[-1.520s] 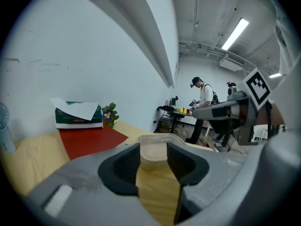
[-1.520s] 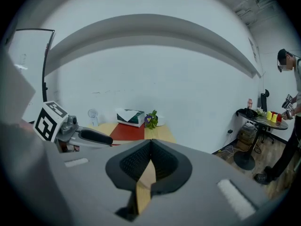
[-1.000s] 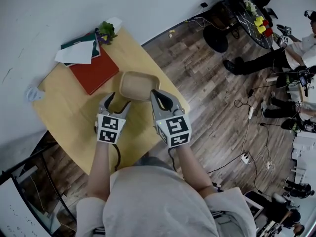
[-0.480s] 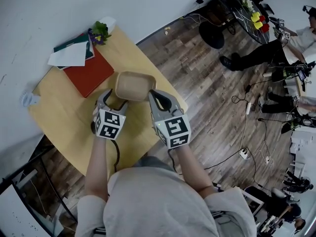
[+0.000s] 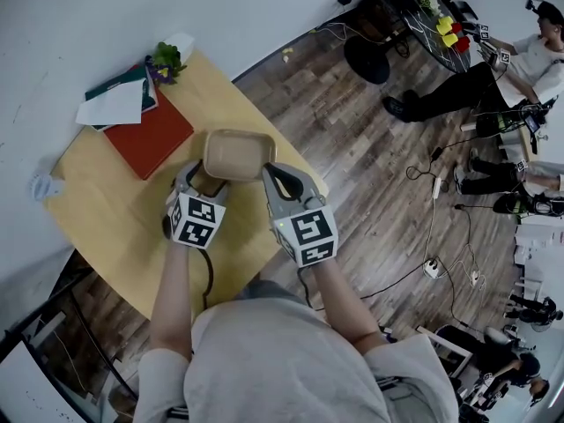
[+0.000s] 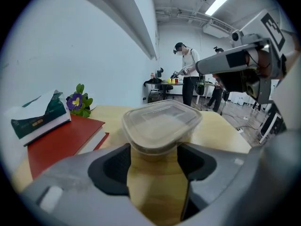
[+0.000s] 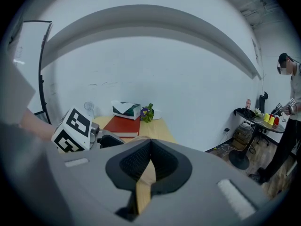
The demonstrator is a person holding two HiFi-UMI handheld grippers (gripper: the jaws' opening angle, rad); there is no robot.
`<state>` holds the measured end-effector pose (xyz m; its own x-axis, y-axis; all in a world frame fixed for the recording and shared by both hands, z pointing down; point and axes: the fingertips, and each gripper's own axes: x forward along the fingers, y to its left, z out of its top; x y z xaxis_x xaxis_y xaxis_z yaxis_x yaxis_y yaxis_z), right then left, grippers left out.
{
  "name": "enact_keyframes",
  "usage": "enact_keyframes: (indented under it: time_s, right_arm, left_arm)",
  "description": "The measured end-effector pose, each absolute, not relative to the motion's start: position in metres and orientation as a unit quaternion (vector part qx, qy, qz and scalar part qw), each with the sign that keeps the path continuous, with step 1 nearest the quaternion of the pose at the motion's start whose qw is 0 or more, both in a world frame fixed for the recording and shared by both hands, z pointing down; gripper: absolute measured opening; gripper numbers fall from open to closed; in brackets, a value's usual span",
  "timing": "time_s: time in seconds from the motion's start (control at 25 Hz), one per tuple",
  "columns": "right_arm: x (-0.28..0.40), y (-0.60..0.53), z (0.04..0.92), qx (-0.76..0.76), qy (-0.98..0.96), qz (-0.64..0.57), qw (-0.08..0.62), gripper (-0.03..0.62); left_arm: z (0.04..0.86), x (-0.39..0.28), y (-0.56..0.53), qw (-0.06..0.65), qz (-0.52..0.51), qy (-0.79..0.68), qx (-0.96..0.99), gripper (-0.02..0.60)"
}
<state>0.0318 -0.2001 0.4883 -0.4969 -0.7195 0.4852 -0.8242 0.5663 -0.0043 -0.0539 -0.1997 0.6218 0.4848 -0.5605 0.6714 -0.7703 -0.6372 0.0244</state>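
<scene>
Your left gripper (image 6: pixel 154 149) has pushed forward and spread its fingers wider. The clear lidded container (image 6: pixel 160 124), which was small beyond the tips, now fills the centre of the left gripper view, with its base clamped between the fingers. In the head view it shows left of centre over the wooden surface (image 5: pixel 115 210), near the red book (image 5: pixel 148 132). Your right gripper (image 7: pixel 150 144) has its fingers pressed together on nothing, just beside the container's lower right corner.
</scene>
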Motion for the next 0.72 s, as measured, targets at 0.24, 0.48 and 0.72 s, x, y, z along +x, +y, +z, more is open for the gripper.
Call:
enact_keyframes:
  time_s: [0.24, 0.48, 0.72]
  right_arm:
    - [0.033, -0.199, 0.494, 0.447, -0.854, 0.118, 0.238, 0.002]
    - [0.023, -0.197, 0.505, 0.427, -0.856, 0.109, 0.269, 0.002]
    - [0.016, -0.192, 0.523, 0.381, -0.864, 0.086, 0.319, 0.036]
  left_arm:
    - [0.619, -0.039, -0.196, 0.18, 0.297, -0.4, 0.848, 0.318]
    - [0.62, -0.034, -0.196, 0.173, 0.293, -0.41, 0.846, 0.275]
    - [0.618, -0.031, -0.195, 0.17, 0.288, -0.409, 0.849, 0.258]
